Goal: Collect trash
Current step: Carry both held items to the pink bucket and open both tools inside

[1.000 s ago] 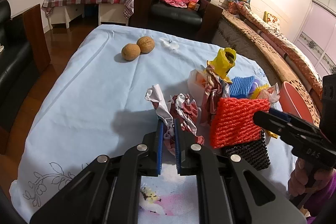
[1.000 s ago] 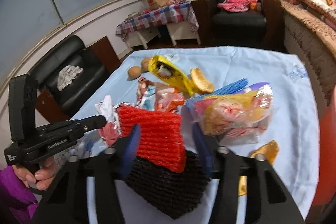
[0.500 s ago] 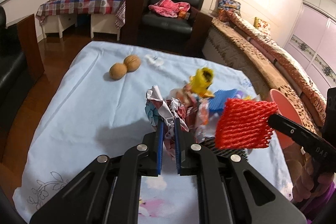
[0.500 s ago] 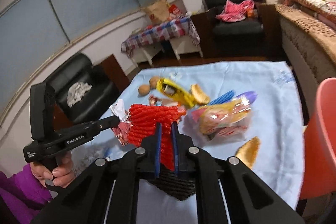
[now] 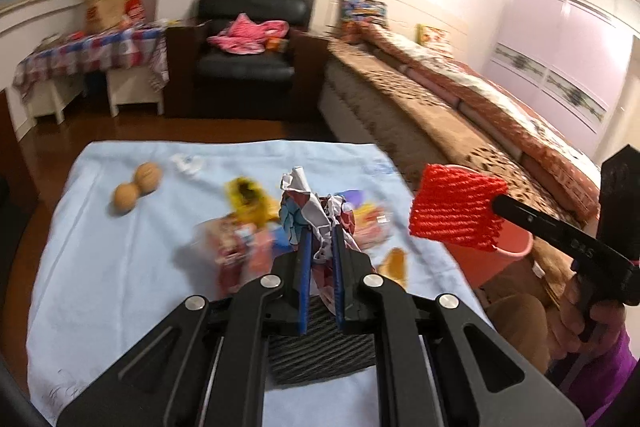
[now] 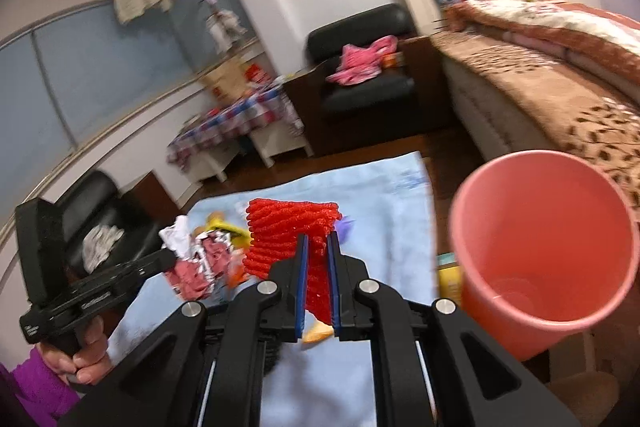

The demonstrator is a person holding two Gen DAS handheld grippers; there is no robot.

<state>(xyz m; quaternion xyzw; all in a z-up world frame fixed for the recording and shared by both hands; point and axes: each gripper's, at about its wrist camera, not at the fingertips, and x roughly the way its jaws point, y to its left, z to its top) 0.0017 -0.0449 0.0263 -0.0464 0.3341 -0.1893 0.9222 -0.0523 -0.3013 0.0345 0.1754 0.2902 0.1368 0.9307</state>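
**Both grippers raised with trash pinched, pink bucket at the table's right edge**

The table [image 5: 120, 267], spread with a pale blue cloth, fills the near half of the left wrist view. Off its right edge stands the pink bucket [image 6: 544, 251]; in the right wrist view its open mouth faces the camera and only a bare bottom shows inside.

A loose heap of wrappers [image 5: 248, 239] lies mid-table, blurred, with a yellow packet [image 5: 248, 197] on its far side. A black foam net [image 5: 320, 351] lies on the cloth at the near edge, under the left gripper's body.

The red foam net [image 6: 292, 235] is held up off the table, between the heap and the bucket; in the left wrist view it hangs in front of the bucket's rim. The right gripper [image 6: 317, 255] has its blue-padded fingers pressed onto the net's lower part.

The left gripper [image 5: 320, 239] pinches a crumpled wrapper [image 5: 308, 211], white and red, which sticks up above the fingertips, clear of the cloth.

An orange peel [image 5: 394, 263] rests on the cloth right of the left gripper. Two walnuts [image 5: 138, 183] sit touching each other at the far left of the table, well apart from the heap.
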